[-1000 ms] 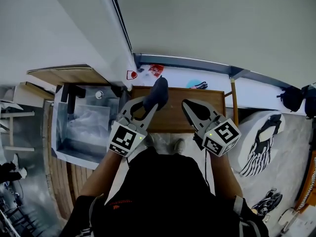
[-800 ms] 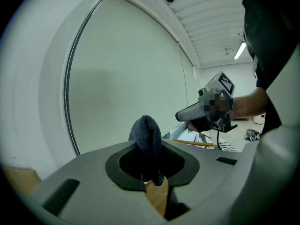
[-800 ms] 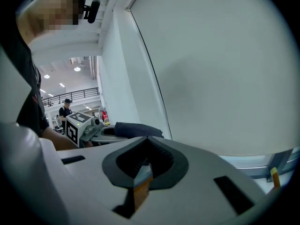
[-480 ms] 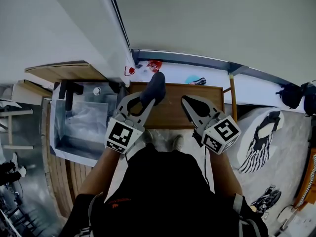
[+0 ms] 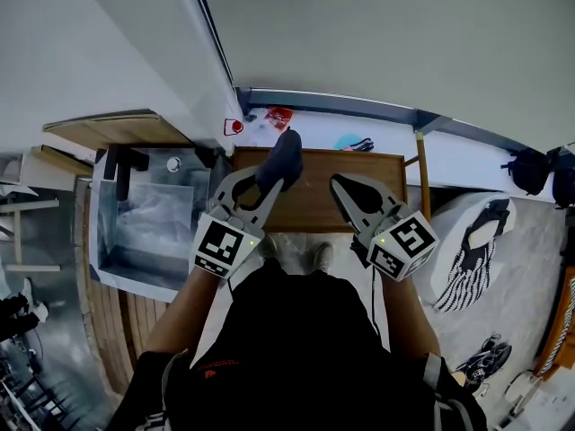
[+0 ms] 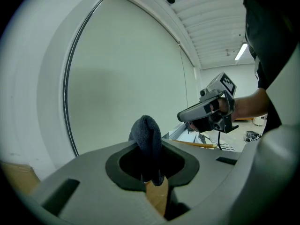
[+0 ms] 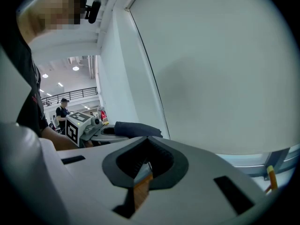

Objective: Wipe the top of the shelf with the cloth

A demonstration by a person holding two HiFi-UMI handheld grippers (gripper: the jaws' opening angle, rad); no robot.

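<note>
Where the person stands over the shelf, the head view shows both grippers held out side by side above its brown wooden top, left one toward the back left corner, right one over the middle right. Left gripper: jaws clamped on the cloth, a dark, knit-looking wad that bulges out past the tips toward the wall. Left gripper view confirms it: the cloth is pinched at its lower end between the jaws of the left gripper and stands up above them in a rounded lump, with a sliver of the wooden top showing below. Whether the cloth touches the wood cannot be told from any view. Right gripper: jaws drawn close, only a narrow slit between them, nothing held; its own view shows the tips nearly meeting, with wood visible through the slit. Each gripper appears in the other's view: the right gripper off to the right, gripped by a hand; the left gripper with the cloth jutting out sideways. Surroundings: a white ledge behind the shelf carries a few small red items; a clear plastic bin sits left of the shelf; the person's shoes are just below its near edge. A second person stands far back.
</note>
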